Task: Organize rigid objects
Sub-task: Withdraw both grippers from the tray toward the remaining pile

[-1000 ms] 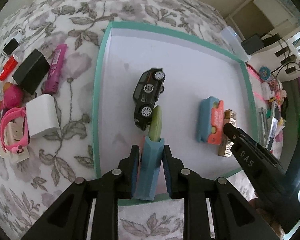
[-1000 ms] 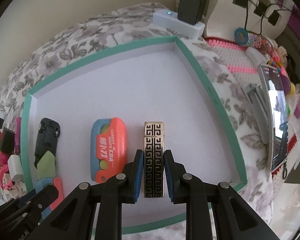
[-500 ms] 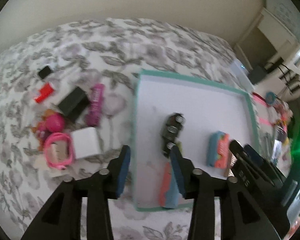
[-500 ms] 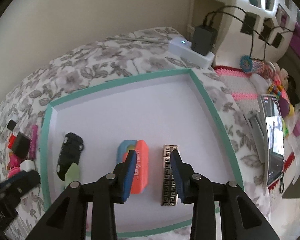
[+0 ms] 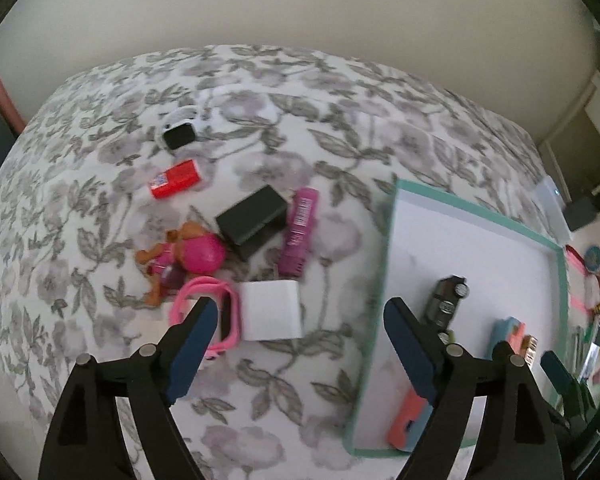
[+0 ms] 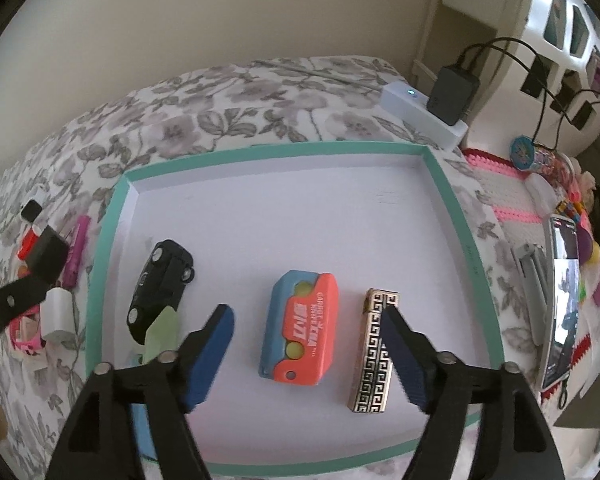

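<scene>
Loose pile: a cluster on the floral bedspread (image 5: 340, 92), well outside the teal-rimmed tray (image 5: 388, 264), off its left edge.
Nearest loose piece: white block (image 5: 271, 309), at about 12 o'clock from the left gripper (image 5: 296, 346), just beyond its fingertips.
White block's lie: squarish, no marked long axis; its flat faces sit roughly square to the gap between the jaws.
Other loose pieces: pink band (image 5: 216, 312) touching the block's left side at about 11 o'clock; magenta bar (image 5: 300, 236) past the block at 12, long axis running away from the gripper; black box (image 5: 254, 220) beside the bar at about 11.
Left gripper: jaws opening, wide, nothing between them; bedspread shows through the gap.
Right gripper (image 6: 306, 354): jaws opening, wide, nothing pinched; it hangs over the tray floor.
Already in the tray: black toy car (image 6: 162, 280) at about 10 o'clock from the right gripper, blue-and-orange case (image 6: 302, 332) at 12, gold patterned bar (image 6: 376, 350) at about 2, lengthwise toward the gripper.
Nearer hand: left, judged; the pile lies on its side of the tray, while the right faces only placed items.
Coming move, judged: left goes straight ahead and down onto the white block; the pink band against it could get caught in the same close.
</scene>
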`<state>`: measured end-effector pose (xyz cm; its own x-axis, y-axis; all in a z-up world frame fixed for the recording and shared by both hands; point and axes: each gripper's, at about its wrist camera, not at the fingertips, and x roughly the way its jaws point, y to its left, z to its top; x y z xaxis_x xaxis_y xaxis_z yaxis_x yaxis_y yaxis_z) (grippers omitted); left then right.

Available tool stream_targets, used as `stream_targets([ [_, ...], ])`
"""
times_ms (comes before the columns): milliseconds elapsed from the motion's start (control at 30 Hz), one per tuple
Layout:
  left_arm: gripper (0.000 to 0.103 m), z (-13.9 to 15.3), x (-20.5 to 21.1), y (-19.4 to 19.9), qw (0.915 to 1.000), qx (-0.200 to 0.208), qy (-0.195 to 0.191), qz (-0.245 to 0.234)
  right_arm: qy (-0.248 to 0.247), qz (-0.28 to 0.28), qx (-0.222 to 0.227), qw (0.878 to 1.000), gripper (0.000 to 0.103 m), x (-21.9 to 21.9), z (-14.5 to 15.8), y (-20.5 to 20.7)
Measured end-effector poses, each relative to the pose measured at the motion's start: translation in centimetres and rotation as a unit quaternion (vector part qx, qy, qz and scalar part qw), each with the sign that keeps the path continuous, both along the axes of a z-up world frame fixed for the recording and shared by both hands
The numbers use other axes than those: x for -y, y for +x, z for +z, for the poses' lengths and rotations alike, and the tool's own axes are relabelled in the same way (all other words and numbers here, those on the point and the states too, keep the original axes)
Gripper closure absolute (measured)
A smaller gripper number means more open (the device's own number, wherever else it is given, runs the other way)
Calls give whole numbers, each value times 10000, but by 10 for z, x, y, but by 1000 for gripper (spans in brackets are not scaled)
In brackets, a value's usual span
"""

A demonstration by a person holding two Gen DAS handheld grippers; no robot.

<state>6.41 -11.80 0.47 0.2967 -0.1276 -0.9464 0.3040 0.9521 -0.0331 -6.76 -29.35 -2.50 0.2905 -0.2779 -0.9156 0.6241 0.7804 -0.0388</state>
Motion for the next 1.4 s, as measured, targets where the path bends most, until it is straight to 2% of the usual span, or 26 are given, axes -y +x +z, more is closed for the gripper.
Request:
stream_targets([
  [67,16,0,-5,3,10000,31,-3,80,23,76,2,10000,16,-3,-1,2],
  [133,10,1,-10,7,9998,105,-11,154,37,144,0,9999,14,-5,-2,3],
  [233,10,5,-18,12,9994,244,-26,261,87,212,6,9997,1,-9,-4,5],
  [267,10,6,-21,14,9992,278,-25,290,110,245,24,9996,0,-10,-4,6],
  [533,10,20,-54,31,9952,678,29,708,242,325,331,9986,0,-15,1,8],
  [800,10,30,-86,43,9892,1096,107,966,49,519,766,9957,0,-31,20,16],
  [1000,10,38,-111,53,9837,1382,182,1140,78,746,1025,9919,0,-47,31,26],
  [1233,10,45,-131,62,9824,1394,132,1235,-72,1167,1160,9863,0,-74,41,44],
  [1400,10,42,-139,65,9845,1253,17,1228,38,1456,1250,9814,0,-91,45,60],
])
